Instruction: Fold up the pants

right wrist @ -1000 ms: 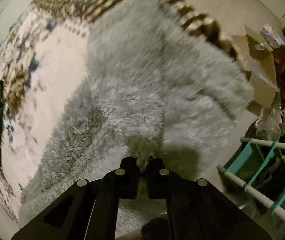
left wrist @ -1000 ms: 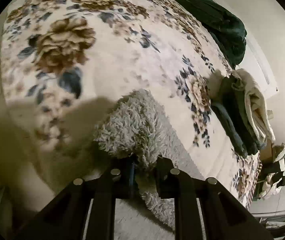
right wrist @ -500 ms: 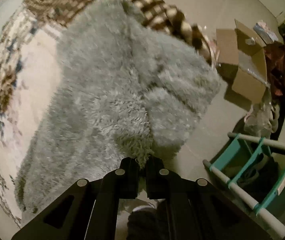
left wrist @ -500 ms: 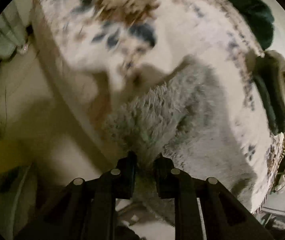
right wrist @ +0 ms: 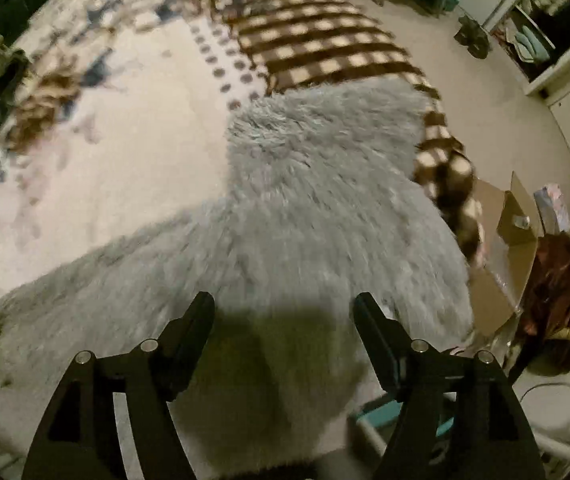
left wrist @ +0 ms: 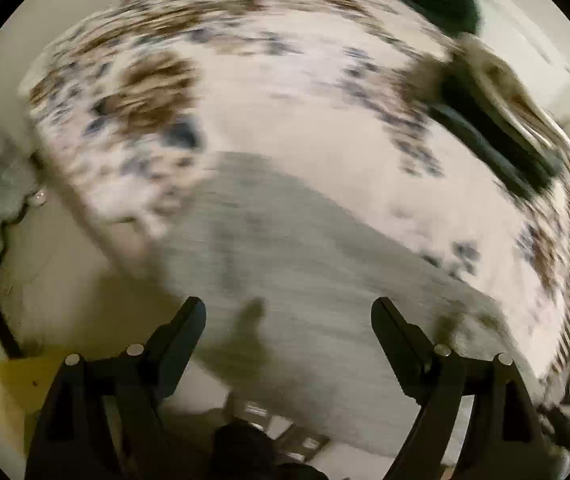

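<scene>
A bed fills both views, covered by a cream floral-print bedspread [left wrist: 317, 128]. On it lie the fluffy grey fleece pants [right wrist: 325, 208], spread flat near the bed's front edge.

The left gripper [left wrist: 288, 314] has its 2 black fingers spread wide, holding nothing. This view is heavily blurred, so the pants appear only as a grey band that starts just past the fingertips and runs off toward the lower right.

The right gripper [right wrist: 284, 309] is likewise wide apart and empty, hovering close above the fleece — its shadow falls on the fabric between the jaws. In this sharper view, the pants stretch from the lower left up toward a brown-and-cream checked blanket [right wrist: 317, 40] at the far right, so the long axis runs diagonally across the fingers rather than along them. The right gripper looks the nearer of the 2 to the wide part of the garment.

Off to one side sits a stack of folded dark green and cream clothes [left wrist: 497, 120]; a brown cardboard box [right wrist: 505, 240] stands on the floor.
</scene>
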`<act>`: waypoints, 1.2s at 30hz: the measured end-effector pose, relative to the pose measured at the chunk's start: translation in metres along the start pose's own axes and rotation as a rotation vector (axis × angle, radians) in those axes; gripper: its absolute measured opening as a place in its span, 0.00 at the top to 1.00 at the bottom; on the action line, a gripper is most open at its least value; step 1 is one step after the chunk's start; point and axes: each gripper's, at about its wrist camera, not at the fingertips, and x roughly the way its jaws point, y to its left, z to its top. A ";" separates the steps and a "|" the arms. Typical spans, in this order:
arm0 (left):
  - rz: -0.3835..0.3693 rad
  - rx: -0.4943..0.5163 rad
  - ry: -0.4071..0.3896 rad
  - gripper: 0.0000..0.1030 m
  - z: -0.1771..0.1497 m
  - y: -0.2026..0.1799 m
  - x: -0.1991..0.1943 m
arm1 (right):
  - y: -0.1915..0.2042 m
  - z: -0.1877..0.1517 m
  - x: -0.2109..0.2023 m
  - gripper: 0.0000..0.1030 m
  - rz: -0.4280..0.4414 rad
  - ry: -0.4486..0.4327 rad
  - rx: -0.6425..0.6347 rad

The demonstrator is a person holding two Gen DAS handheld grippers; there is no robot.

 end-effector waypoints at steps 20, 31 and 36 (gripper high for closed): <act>-0.212 0.613 0.240 0.18 -0.127 -0.323 0.096 | -0.086 0.005 0.063 0.42 -0.075 0.044 -0.189; -0.132 0.705 0.296 0.18 -0.157 -0.359 0.137 | -0.276 -0.001 0.068 0.71 0.041 0.030 0.505; -0.132 0.691 0.316 0.06 -0.156 -0.360 0.153 | -0.257 0.013 0.061 0.50 0.476 0.014 0.405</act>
